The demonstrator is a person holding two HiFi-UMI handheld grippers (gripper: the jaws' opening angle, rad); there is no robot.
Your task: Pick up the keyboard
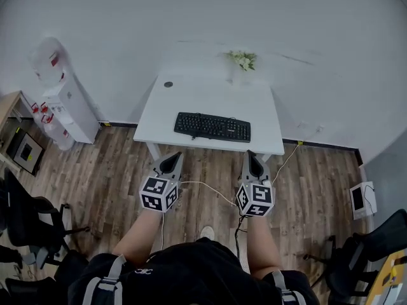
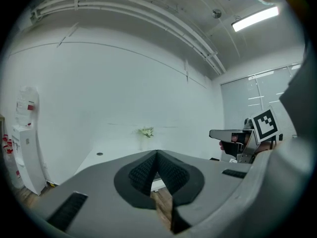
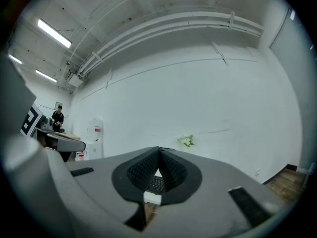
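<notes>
Lying untouched near the front edge of the white desk [image 1: 191,94], the black keyboard [image 1: 212,126] had yet to be grasped. The left gripper [image 1: 171,157] and right gripper [image 1: 252,155] – both clenched on nothing – hovered short of it over wood floor [image 1: 114,164]. Bare desktop flanked both keyboard ends; flowers [image 1: 242,59] stood well behind.
</notes>
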